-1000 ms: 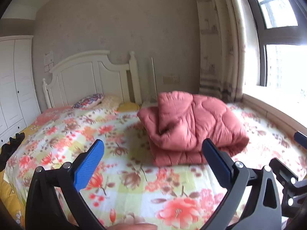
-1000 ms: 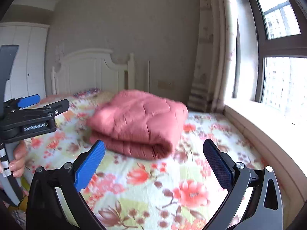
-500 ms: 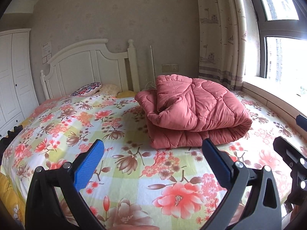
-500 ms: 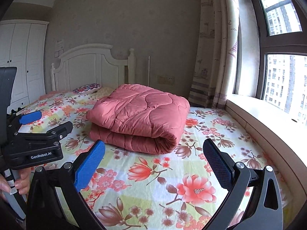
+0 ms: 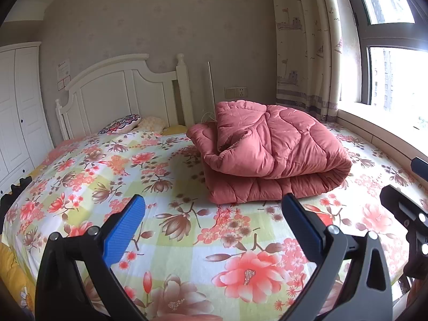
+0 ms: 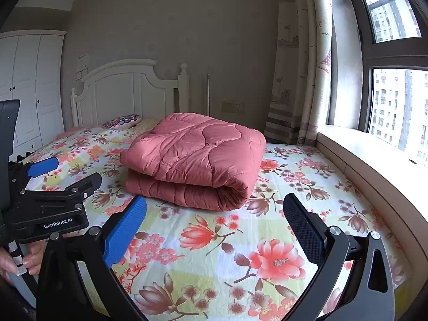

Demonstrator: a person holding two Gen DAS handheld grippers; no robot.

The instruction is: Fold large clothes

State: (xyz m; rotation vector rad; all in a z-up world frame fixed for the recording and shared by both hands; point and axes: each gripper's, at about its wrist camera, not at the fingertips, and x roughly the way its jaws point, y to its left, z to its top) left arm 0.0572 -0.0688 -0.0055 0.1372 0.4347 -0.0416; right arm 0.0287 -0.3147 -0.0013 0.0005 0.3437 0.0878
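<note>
Hovering above the foot of a bed, both tongs are spread wide and hold nothing. The left tongs [image 5: 212,222] show blue pads far apart, with only flowered sheet [image 5: 187,240] between them. The right tongs [image 6: 214,222] look the same, wide apart and empty. In the right view, the left tongs appear again at the left edge, gripped by a hand [image 6: 16,262].

Ahead of both tongs, well apart from their tips, lies a quilt [image 5: 267,155], pink and padded with wavy stitching. It sits folded in thick layers on the sheet, slightly right of the left tongs and slightly left of the right tongs. Its rounded fold faces the tongs on the window side. On the headboard side, a loose flap stands up and its edges look uneven.

Folding seems nearly done, or paused between folds. A likely next move is to reach forward, pinch the loose flap or corners, and lay them flat, needing both tongs to close on thick, springy padding.

Beyond the quilt stand a white headboard [image 5: 120,91], a pillow [image 5: 120,123], curtain [image 5: 302,40] and bright window [image 6: 396,101].
</note>
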